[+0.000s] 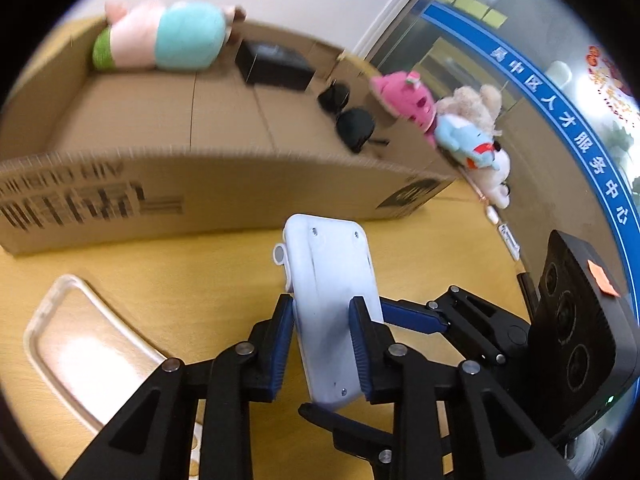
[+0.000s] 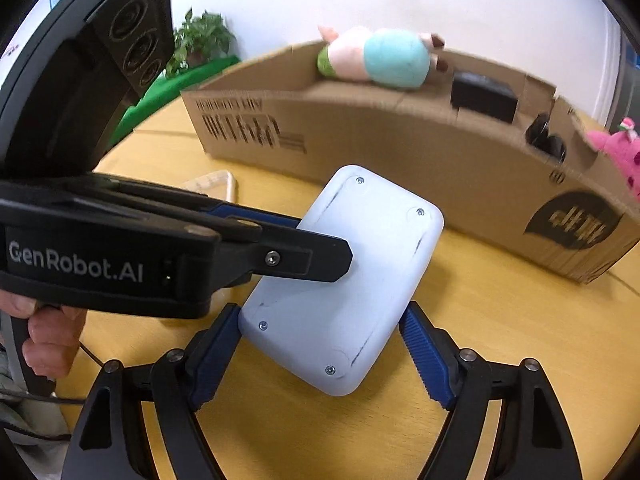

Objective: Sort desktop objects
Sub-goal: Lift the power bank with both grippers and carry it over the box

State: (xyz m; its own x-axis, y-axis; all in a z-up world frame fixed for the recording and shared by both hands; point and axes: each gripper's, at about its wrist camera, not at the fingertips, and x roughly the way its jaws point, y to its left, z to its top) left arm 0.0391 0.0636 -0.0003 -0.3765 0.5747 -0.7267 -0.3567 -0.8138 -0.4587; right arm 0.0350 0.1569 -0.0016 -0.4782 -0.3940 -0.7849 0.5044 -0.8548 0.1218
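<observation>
My left gripper [image 1: 322, 322] is shut on a pale blue-white plastic device [image 1: 334, 304], its screwed back side showing, held above the yellow table [image 1: 180, 272]. In the right wrist view the same device [image 2: 344, 280] is gripped from the left by the left gripper's fingers [image 2: 312, 260]. My right gripper [image 2: 320, 344] is open, its blue pads on either side of the device's near end, apart from it. A cardboard box [image 1: 200, 196] lies behind, holding a plush pig [image 1: 164, 36], a black box [image 1: 274, 64] and sunglasses [image 1: 348, 118].
A clear phone case [image 1: 86, 344] lies on the table at left. A pink plush [image 1: 404, 98] and a blue-and-beige plush [image 1: 472, 132] sit at the box's right end. A glass wall with a blue band runs along the right.
</observation>
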